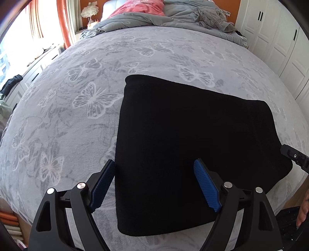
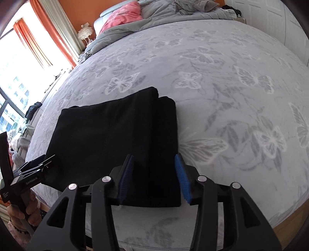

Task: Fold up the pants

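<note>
The black pants (image 1: 193,150) lie folded into a thick rectangle on the grey butterfly blanket (image 1: 77,96) near the bed's front edge. They also show in the right wrist view (image 2: 115,139). My left gripper (image 1: 154,170) is open over the pants' near left edge, holding nothing. My right gripper (image 2: 154,166) is open over the pants' near right corner, holding nothing. The right gripper's tip shows at the right in the left wrist view (image 1: 295,156). The left gripper shows at the left in the right wrist view (image 2: 29,171).
A crumpled grey duvet (image 1: 164,21) and a pink pillow (image 1: 139,7) lie at the head of the bed. White wardrobe doors (image 1: 280,44) stand on the right. A window with orange curtains (image 2: 38,38) and a low cabinet (image 1: 29,77) are on the left.
</note>
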Motion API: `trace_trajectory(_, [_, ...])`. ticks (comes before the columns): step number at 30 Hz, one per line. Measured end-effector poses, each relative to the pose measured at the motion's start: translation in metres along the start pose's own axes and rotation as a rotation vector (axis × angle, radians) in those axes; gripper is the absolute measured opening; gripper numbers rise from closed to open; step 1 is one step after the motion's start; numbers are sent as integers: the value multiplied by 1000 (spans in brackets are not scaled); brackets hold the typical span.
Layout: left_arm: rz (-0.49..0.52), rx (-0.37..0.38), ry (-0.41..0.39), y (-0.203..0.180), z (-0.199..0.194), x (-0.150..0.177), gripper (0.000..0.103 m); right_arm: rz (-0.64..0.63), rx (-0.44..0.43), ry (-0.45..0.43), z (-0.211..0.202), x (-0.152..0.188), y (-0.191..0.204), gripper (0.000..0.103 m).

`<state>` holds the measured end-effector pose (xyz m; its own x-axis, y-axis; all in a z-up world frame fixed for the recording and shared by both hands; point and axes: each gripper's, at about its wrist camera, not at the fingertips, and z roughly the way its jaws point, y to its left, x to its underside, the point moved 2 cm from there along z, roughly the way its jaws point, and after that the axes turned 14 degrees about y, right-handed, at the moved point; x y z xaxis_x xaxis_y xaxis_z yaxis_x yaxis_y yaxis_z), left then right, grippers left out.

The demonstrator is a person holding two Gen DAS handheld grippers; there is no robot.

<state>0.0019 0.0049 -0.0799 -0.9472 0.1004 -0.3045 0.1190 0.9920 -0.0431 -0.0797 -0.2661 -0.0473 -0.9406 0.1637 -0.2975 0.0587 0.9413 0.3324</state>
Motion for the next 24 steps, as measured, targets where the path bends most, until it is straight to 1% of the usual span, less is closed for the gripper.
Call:
trace_trajectory(1, [0, -4, 2, 0, 1, 0, 80, 10, -21, -3, -1, 1, -3, 52])
trace_trajectory(2, [-4, 2, 4, 1, 1, -1, 81, 21, -38, -1, -1, 0, -5, 67])
trace_trajectory(3, [-17, 23, 11, 5, 1, -1, 82, 32, -61, 0, 0, 0, -7, 76])
trace_trajectory(4, [-47, 67, 25, 11, 2, -2, 82, 39, -89, 4, 1, 0, -9, 89])
trace_trajectory(7, [-193, 243, 96, 39, 11, 1, 85, 73, -198, 57, 13, 2, -13, 91])
trace_trajectory(9, [-266, 365, 183, 54, 27, 5, 86, 118, -276, 113, 28, 3, -17, 93])
trace_trajectory(10, [-282, 413, 227, 58, 36, 7, 87, 134, -295, 142, 36, 4, -18, 93])
trace_trajectory(11, [-284, 441, 233, 61, 39, 9, 87, 142, -310, 155, 44, 5, -17, 94])
trace_trajectory(12, [-263, 448, 225, 60, 38, 10, 87, 133, -304, 141, 46, 4, -14, 94])
trace_trajectory(14, [-216, 443, 228, 55, 37, 11, 87, 89, -278, 122, 47, 3, -4, 93])
trace_trajectory(15, [-205, 460, 224, 52, 37, 12, 85, 73, -244, 113, 47, 3, 1, 90])
trace_trajectory(16, [-196, 488, 226, 47, 38, 13, 84, 60, -223, 106, 47, 4, 4, 68])
trace_trajectory(17, [-173, 512, 230, 42, 38, 14, 71, 61, -258, 94, 43, 5, 6, 45])
trace_trajectory(18, [-153, 500, 225, 37, 35, 14, 59, 68, -290, 81, 36, 6, 8, 43])
trace_trajectory(19, [-131, 481, 204, 34, 28, 14, 40, 52, -303, 64, 25, 8, 13, 39])
trace_trajectory(20, [-112, 476, 184, 34, 19, 14, 32, 27, -311, 47, 14, 11, 20, 38])
trace_trajectory(21, [-96, 489, 167, 36, 8, 16, 26, -1, -323, 36, 3, 17, 27, 38])
trace_trajectory(22, [-83, 513, 148, 37, -5, 20, 26, -23, -328, 32, -6, 24, 33, 38])
trace_trajectory(24, [-77, 567, 136, 43, -21, 34, 28, -36, -316, 64, -8, 38, 33, 41])
